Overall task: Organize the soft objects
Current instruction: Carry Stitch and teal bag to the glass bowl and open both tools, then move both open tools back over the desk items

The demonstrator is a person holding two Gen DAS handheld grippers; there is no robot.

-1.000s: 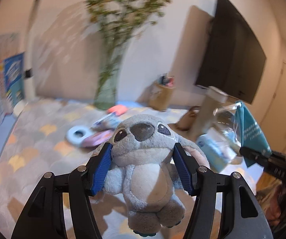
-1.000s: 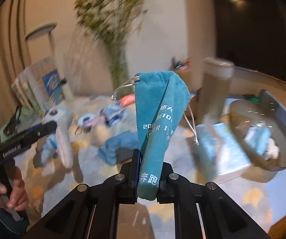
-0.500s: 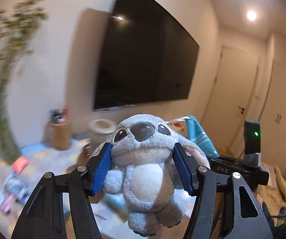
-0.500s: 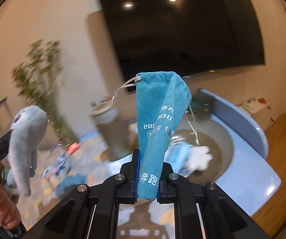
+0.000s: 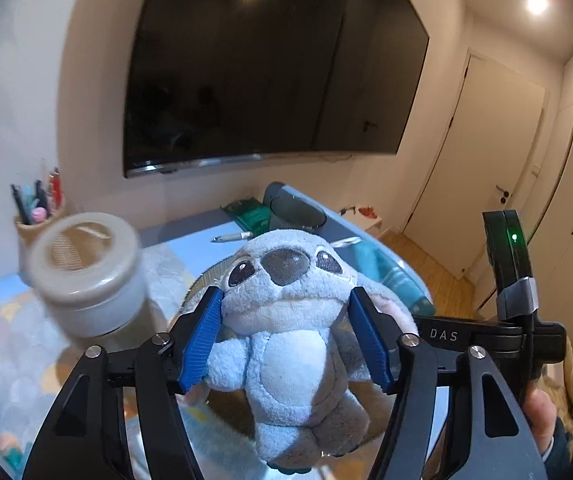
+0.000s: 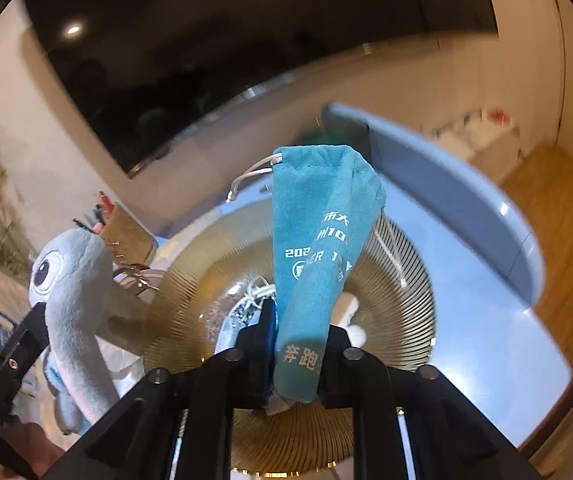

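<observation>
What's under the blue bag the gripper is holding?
Under the teal pouch sits a ribbed gold bowl. Some white and shiny things lie inside, but the pouch and right gripper cover most of them.

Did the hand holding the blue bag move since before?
Yes. The right gripper, shut on the teal pouch, swung away from the plant toward the ribbed glass bowl, which now sits right below it.
</observation>
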